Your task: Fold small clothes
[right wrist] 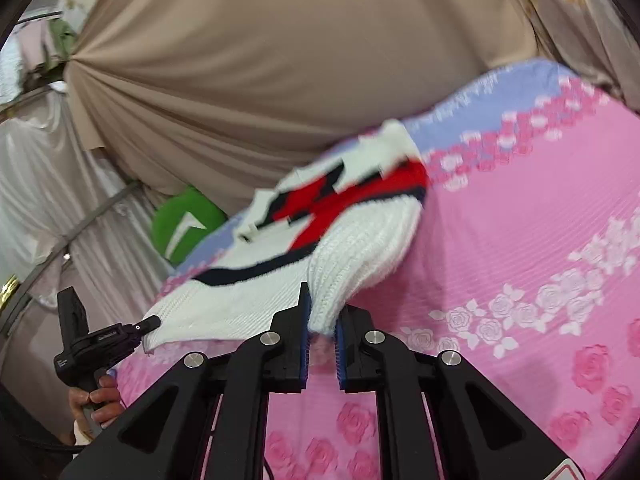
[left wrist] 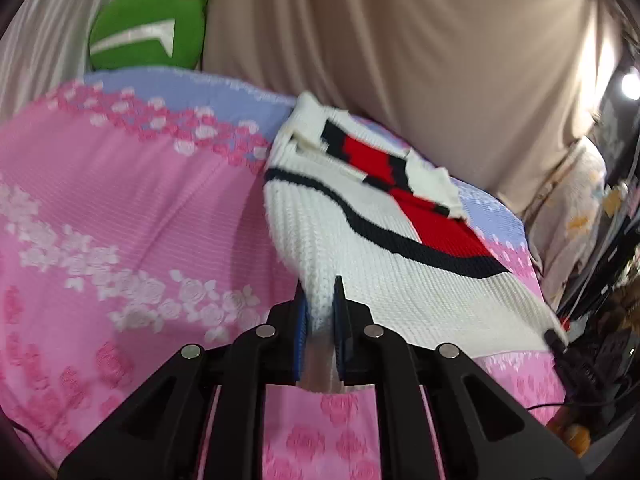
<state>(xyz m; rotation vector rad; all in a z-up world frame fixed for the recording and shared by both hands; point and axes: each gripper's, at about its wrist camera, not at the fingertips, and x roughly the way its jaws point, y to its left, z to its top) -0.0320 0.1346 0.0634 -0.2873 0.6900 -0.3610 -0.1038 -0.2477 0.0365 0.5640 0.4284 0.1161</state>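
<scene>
- Your left gripper (left wrist: 320, 312) covers the sweater (left wrist: 360, 216) hem it pinches; the fabric between the pads is blurred.
- In the right wrist view, the sweater's (right wrist: 320, 232) red and black pattern smears with motion.
- The green cushion (left wrist: 148, 30) sits partly behind the bedsheet (left wrist: 120, 200).
- Your hand (right wrist: 96, 400) is cut off behind the right gripper (right wrist: 322, 320).
</scene>
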